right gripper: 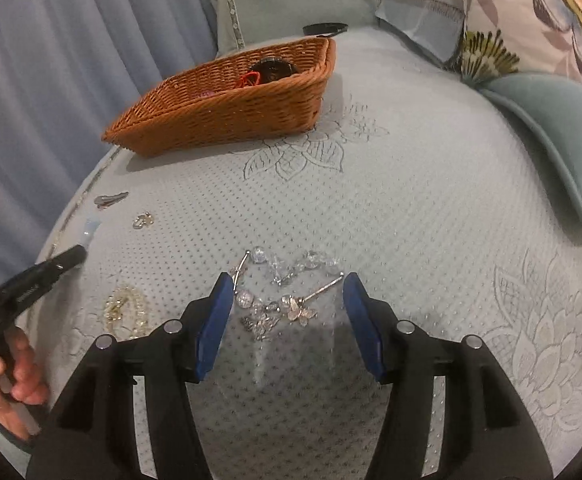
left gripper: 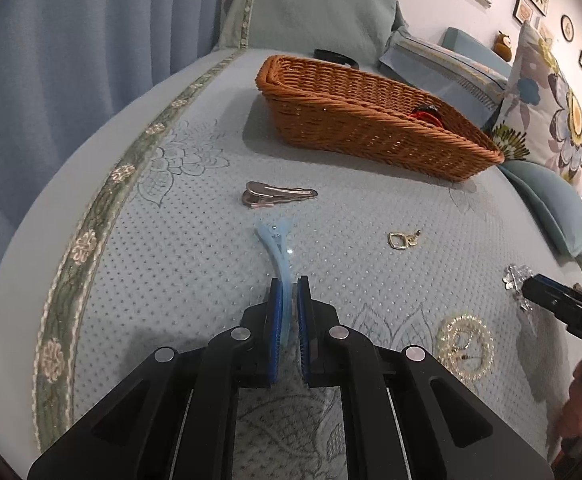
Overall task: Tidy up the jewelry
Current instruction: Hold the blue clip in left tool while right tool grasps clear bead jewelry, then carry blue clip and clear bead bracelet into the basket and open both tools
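My left gripper is shut on the tail of a pale blue hair clip that lies on the bed. A grey metal clip and a small gold earring lie just beyond it. A wicker basket stands further back with red and dark items inside. My right gripper is open, its jaws on either side of a pile of silver crystal jewelry. A pearl-and-gold piece lies to its left. The left gripper also shows in the right wrist view.
The pale blue quilted bedspread covers the bed. Pillows lie to the right. A blue curtain hangs on the left past the bed's edge. A black band lies behind the basket.
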Motion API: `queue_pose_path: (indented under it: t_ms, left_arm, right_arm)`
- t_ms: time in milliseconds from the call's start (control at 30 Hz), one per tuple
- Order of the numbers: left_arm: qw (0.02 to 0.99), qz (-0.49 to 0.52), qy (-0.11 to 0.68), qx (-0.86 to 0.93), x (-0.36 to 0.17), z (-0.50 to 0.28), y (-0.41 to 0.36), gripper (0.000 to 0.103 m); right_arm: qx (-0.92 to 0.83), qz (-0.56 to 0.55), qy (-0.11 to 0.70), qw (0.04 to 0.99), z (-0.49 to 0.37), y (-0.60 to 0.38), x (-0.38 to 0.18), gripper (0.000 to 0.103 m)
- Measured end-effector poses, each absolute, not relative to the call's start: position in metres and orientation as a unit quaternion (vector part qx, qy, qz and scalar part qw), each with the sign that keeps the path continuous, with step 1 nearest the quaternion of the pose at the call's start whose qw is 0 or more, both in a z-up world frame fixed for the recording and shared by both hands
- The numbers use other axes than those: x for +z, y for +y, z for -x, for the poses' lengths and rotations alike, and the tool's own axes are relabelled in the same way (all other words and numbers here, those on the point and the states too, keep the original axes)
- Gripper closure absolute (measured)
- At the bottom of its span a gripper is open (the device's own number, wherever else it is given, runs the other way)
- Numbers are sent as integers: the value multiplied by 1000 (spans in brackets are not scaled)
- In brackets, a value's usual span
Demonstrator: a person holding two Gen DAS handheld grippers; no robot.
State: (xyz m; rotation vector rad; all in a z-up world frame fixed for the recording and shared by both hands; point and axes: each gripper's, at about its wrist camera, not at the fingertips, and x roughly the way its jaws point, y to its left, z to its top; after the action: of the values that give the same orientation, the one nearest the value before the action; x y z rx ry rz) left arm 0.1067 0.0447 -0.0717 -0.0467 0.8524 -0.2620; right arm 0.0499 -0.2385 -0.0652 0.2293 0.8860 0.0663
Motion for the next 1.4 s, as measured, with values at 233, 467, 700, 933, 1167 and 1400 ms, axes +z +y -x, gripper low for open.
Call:
queue_pose_path:
  t_ms: [233, 467, 700, 933, 1167, 1400]
  left_arm:
    - [893, 45, 424, -143, -74, -109, 52, 97]
    - [899, 24, 418, -132, -73, -106, 45, 97]
    - [906, 28, 400, -134, -65, -103, 46, 97]
    - [921, 41, 358, -150, -45, -93, 47, 97]
    - [934, 46, 317, -160, -19, -86, 42, 97]
    - [943, 38, 276, -183, 29, -105, 25, 97]
  right_arm:
    - [25, -40, 424, 904, -54, -213, -69, 35]
    - [16, 0, 415, 910, -52, -202, -69, 81]
    - [52, -43, 403, 913, -48, -210, -61, 87]
    - [62, -46, 376, 923, -40, -207, -45, 90]
    - [68, -50, 327, 941, -31, -206, -9, 90]
    - [80, -53, 256, 962, -55, -207, 58, 90]
